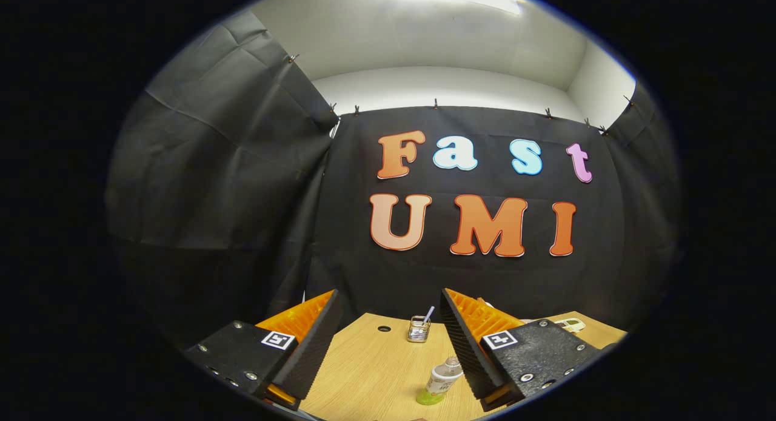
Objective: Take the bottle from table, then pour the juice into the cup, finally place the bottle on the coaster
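The tool (388,342) stands wide open with nothing between its two ribbed, wedge-shaped fingers (312,342), which hang above a pale wood-grain bench (370,372). Low between them, close against the inner face of the right finger, stands the bottle (441,380): a small clear plastic one with a pale label band and green juice at its bottom, untouched by either finger. Bare wood lies open to its left. Farther on, between the fingertips, a small clear cup (418,329) of glassy make stands with a thin straw leaning out of it, and a dark round hole (384,328) is cut in the bench just left of it. Beyond the right finger a flat pale thing (570,324) lies near the far edge; what it is I cannot tell. Creased black cloth (242,184) walls the bench behind.
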`<action>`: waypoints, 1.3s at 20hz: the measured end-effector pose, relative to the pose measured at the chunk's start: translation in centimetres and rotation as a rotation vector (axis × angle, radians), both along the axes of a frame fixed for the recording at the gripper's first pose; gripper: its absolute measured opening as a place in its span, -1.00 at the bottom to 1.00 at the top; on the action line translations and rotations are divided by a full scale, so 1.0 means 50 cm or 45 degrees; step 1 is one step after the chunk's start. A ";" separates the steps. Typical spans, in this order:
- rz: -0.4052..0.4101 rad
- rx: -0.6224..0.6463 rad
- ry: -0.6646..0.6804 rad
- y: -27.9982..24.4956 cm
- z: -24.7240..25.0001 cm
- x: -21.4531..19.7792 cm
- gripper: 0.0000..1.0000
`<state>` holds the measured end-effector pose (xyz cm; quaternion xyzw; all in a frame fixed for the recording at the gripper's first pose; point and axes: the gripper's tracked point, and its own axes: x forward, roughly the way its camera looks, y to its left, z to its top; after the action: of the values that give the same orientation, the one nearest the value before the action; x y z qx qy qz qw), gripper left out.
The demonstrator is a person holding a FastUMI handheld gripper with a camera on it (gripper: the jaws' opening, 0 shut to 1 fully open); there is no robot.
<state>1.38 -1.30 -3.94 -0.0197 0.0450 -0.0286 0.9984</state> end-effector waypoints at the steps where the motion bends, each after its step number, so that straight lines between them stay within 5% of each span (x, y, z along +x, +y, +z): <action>1: -0.006 0.000 0.002 -0.003 -0.004 0.001 0.94; 13: -0.198 -0.034 0.045 -0.102 -0.138 0.007 0.94; 26: -0.255 0.138 0.185 -0.152 -0.336 -0.016 0.94</action>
<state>0.59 -8.89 -20.72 0.0369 0.1205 -0.1242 0.9842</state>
